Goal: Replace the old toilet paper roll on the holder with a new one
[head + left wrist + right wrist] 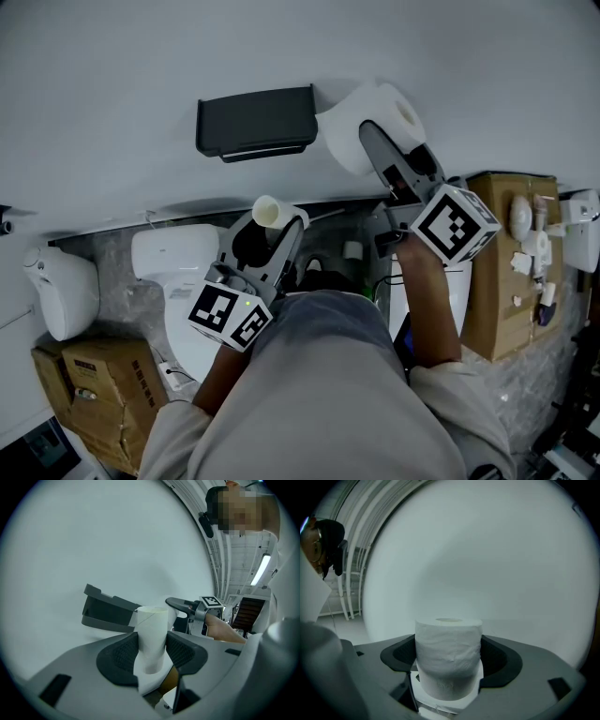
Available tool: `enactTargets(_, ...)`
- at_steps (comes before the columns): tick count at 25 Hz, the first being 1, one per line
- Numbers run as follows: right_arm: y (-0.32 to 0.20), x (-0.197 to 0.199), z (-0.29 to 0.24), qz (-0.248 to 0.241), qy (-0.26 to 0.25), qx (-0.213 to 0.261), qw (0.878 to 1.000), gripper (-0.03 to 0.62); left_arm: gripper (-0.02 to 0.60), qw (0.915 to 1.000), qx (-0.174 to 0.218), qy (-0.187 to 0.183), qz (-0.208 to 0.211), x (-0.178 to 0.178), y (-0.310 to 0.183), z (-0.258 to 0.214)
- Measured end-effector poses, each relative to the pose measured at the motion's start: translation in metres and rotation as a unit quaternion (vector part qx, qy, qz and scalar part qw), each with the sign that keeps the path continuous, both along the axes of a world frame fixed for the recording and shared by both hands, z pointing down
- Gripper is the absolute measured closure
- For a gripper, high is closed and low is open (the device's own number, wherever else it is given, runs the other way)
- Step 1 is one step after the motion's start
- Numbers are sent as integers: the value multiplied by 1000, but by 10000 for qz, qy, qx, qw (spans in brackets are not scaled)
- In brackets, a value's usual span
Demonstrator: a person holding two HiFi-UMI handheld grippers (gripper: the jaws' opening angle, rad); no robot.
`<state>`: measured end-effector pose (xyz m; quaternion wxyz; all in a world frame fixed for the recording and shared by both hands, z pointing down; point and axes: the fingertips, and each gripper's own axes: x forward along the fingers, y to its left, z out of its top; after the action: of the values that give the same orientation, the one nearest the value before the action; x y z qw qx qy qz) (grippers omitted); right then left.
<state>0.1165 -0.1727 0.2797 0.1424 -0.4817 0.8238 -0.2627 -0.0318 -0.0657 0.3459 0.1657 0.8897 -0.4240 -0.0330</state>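
The black holder is fixed to the white wall and has no roll on it; it also shows in the left gripper view. My left gripper is shut on the old roll, a nearly bare tube with a loose tail of paper, held below and slightly right of the holder. My right gripper is shut on the full new roll, just right of the holder and close to the wall.
A white toilet stands below the holder. Cardboard boxes sit at lower left and at right, the right one carrying small white items. A white appliance is at far left. My torso fills the lower middle.
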Motion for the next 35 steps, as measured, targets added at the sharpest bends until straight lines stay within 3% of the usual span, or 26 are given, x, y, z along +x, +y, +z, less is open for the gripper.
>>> enactTargets(10, -5, 23, 36, 256, -963, -535, 9936, 197, 403, 9999, -100, 101, -18, -3, -1, 3)
enactTargets(14, -8, 31, 77, 685, -1596, -1339, 9756, 197, 403, 9999, -105, 95, -17, -3, -1, 4)
enactTargets(17, -12, 23, 97, 708, -2180, -1663, 9591, 197, 403, 9999, -106, 96, -60, -7, -2, 4)
enactTargets(25, -22, -13, 110, 586, -3028, -1924, 9316, 197, 403, 9996, -103, 113, -225, -29, -1, 3)
enactTargets(35, -28, -26, 111, 555, -3492, -2005, 9137, 197, 403, 9992, -117, 154, -340, -31, -1, 5)
